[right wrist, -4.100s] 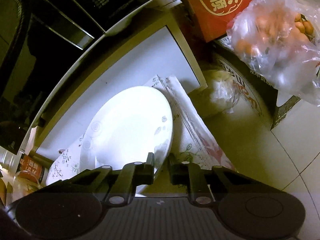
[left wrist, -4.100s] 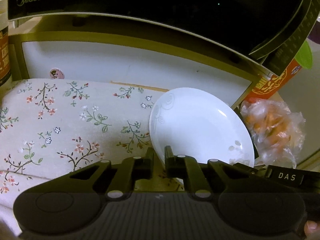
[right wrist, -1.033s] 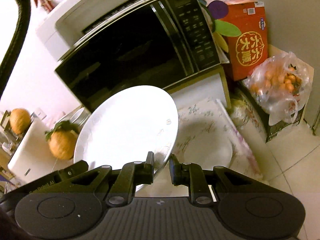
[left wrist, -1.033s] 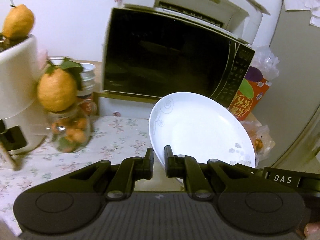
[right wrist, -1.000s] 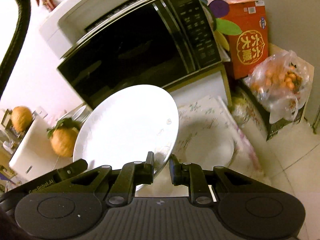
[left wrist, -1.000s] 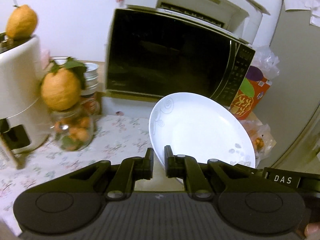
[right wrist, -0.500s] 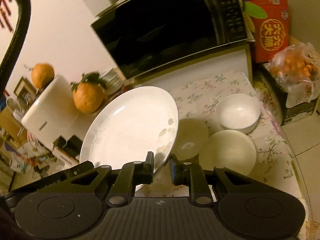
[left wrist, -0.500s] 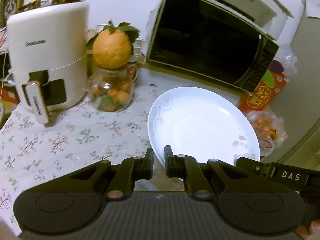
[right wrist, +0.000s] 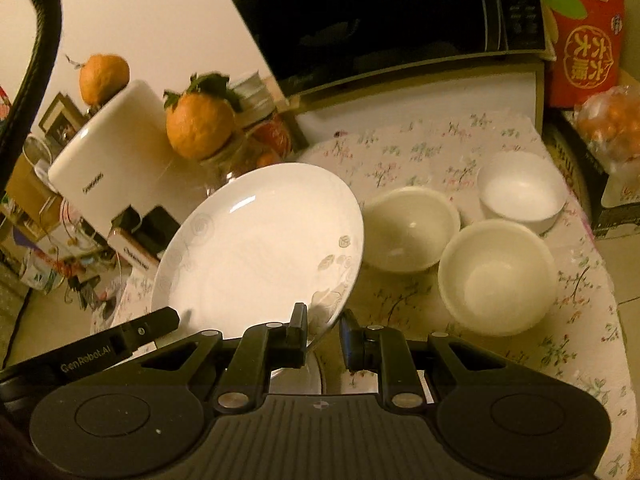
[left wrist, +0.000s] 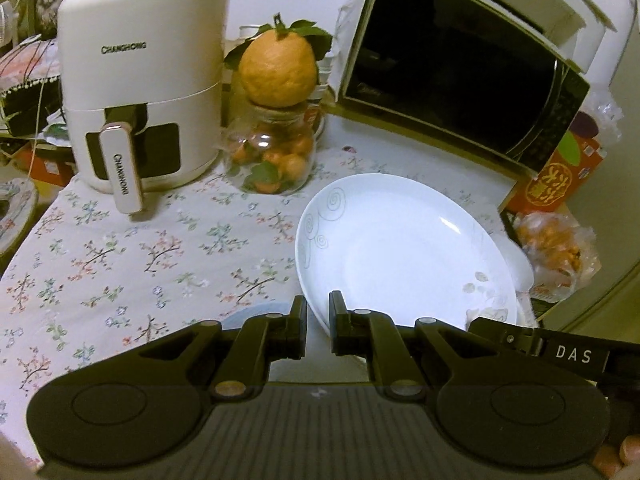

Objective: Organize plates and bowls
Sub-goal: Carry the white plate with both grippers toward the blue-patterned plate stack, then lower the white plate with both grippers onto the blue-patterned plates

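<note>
Plate first: the round white ceramic plate with grey swirl and leaf decoration (left wrist: 404, 248) is off the table, tilted, carried over the floral tablecloth (left wrist: 120, 256). My left gripper (left wrist: 318, 320) is clamped on its near-left rim, and my right gripper (right wrist: 323, 330) is clamped on its near-right rim; in both wrist views the rim runs down between the black fingers, and I lose its lowest part behind them.

To the right of the plate, three plain white bowls (right wrist: 496, 276) stand close together on the cloth, open side up. From the left wrist they are almost wholly hidden behind the plate. Something pale and round lies below the plate at the near edge; I cannot tell what it is.

Farther off stand a white air fryer (left wrist: 140, 76), a clear glass jar of small oranges (left wrist: 272, 156) with a large leafy orange on top, and a black microwave oven (left wrist: 460, 68) with a white printer above it, cut off by the frame. At far right, a red carton (right wrist: 584, 36) and a blurred plastic bag of oranges (left wrist: 556, 244).
</note>
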{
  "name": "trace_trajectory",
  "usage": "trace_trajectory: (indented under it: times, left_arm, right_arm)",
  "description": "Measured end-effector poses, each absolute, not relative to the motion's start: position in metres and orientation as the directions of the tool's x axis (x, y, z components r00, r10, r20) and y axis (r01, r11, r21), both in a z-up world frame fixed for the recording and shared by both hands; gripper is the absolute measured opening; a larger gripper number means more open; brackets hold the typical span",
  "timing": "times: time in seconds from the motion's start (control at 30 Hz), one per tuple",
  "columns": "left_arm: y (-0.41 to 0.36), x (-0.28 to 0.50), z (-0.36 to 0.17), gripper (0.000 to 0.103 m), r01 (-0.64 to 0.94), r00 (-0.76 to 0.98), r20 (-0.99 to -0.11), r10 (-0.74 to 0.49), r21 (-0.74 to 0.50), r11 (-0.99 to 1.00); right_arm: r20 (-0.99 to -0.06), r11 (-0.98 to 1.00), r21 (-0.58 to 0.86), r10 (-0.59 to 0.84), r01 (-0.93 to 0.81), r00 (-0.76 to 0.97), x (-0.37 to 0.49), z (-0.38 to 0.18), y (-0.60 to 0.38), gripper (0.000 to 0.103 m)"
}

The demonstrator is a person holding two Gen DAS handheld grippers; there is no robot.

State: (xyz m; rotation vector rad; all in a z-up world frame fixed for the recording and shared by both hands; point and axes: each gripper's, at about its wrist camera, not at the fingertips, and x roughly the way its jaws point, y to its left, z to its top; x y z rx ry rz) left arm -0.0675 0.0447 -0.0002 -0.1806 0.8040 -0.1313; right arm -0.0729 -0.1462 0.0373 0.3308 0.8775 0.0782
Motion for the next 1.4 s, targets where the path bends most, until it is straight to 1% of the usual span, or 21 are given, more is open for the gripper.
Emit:
trace_trajectory:
  times: [0.8, 1.4]
  left_arm:
    - [0.087, -0.094, -0.042, 0.009, -0.048, 0.575, -0.811, -0.106, -0.162, 0.986]
    - [0.091, -0.1, -0.056, 0.009, -0.047, 0.537, -0.84, -0.07, -0.112, 0.993]
  right_arm:
    - [-0.828, 0.97, 0.244, 0.206, 0.005, 0.522, -0.089, -0.007, -0.086, 0.017]
    - [-0.868, 0.972, 0.233, 0.206, 0.005, 0.452, -0.095, -0.024, -0.071, 0.018]
